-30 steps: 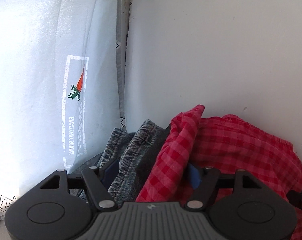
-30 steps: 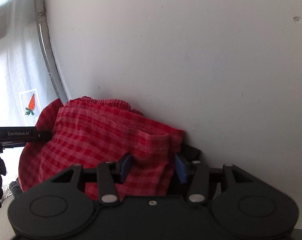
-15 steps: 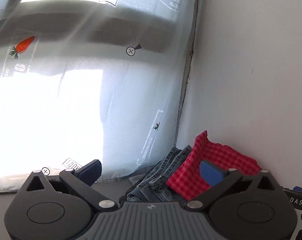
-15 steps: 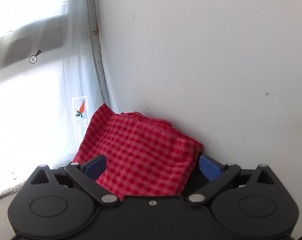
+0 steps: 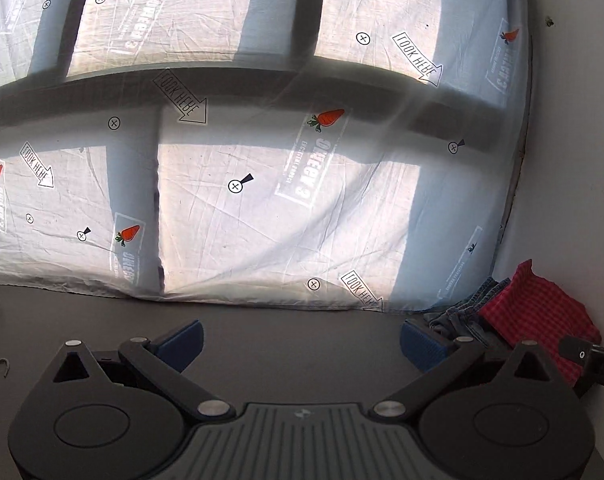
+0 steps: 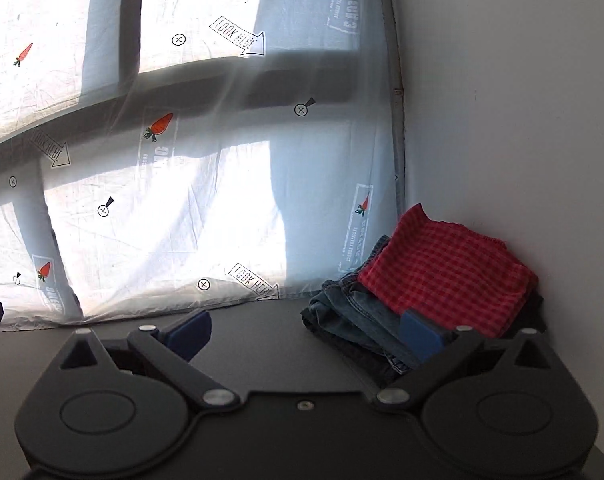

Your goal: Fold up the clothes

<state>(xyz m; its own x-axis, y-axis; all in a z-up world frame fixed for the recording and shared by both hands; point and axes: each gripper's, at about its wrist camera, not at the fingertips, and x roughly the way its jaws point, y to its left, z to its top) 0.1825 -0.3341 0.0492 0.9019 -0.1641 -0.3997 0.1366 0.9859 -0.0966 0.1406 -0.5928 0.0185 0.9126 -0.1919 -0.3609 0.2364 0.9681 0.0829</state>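
Your left gripper and right gripper both hover over the dark table with jaws spread wide, holding nothing. Your right gripper's blue pad hides part of the jeans. The folded red checked garment lies on top of them in the corner; something dark beneath it can't be made out. Behind hangs a printed curtain.

Soft red checked woven cloth tops faded blue denim on a matt dark grey tabletop; a thin, creased white printed curtain hangs behind.
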